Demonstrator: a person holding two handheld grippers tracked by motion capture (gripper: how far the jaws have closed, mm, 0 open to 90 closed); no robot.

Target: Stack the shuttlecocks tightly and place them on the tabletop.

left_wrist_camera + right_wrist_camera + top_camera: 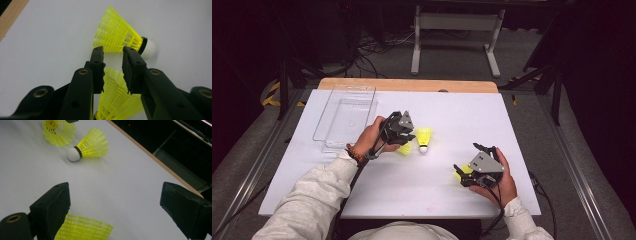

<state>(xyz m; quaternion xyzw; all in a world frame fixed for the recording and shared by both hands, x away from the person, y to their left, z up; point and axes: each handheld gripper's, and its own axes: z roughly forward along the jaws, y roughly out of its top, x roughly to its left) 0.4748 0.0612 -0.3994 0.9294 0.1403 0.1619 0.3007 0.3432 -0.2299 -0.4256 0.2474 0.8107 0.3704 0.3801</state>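
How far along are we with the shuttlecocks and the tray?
Nothing looks done: the tray holds nothing. In hand: the left gripper has a shuttlecock between its jaws, pads seemingly not pressing it. Left: the loose shuttlecock beside it, and another by the open right gripper, probably all bound for the tray.

A lab-like recording space: white-topped table (412,190), dark surrounds, loose floor cables (377,47), metal frame rails (257,160).

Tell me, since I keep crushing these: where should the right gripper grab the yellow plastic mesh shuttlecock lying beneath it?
Probably the yellow plastic mesh shuttlecock suits a grip across its narrower skirt near the cork, from above: it lies on its side, and the right gripper stands open over it.
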